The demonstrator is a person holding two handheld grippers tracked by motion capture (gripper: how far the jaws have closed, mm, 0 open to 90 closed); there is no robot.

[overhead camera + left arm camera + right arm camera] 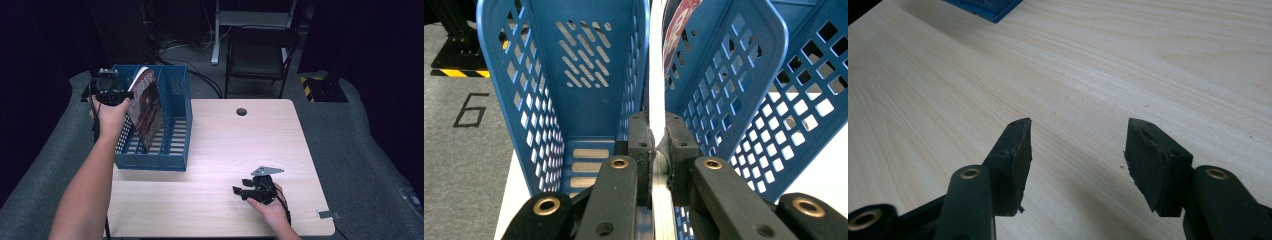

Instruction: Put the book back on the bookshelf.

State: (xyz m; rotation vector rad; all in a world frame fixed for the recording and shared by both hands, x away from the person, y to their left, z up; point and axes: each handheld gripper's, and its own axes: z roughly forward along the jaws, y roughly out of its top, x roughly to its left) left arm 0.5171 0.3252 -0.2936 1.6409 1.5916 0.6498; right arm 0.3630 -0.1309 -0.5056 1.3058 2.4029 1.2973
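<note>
The left claw [657, 145] pinches the magazine [146, 107] upright inside the blue file rack [175, 130], while the right claw [1077, 150] gapes empty above the tabletop [1098, 60].

red magazine [146, 107] tilted in blue rack [175, 125]

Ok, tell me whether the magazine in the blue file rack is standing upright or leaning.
Leaning. The magazine slants across a compartment of the blue file rack, its top edge pinched by the left gripper.
</note>
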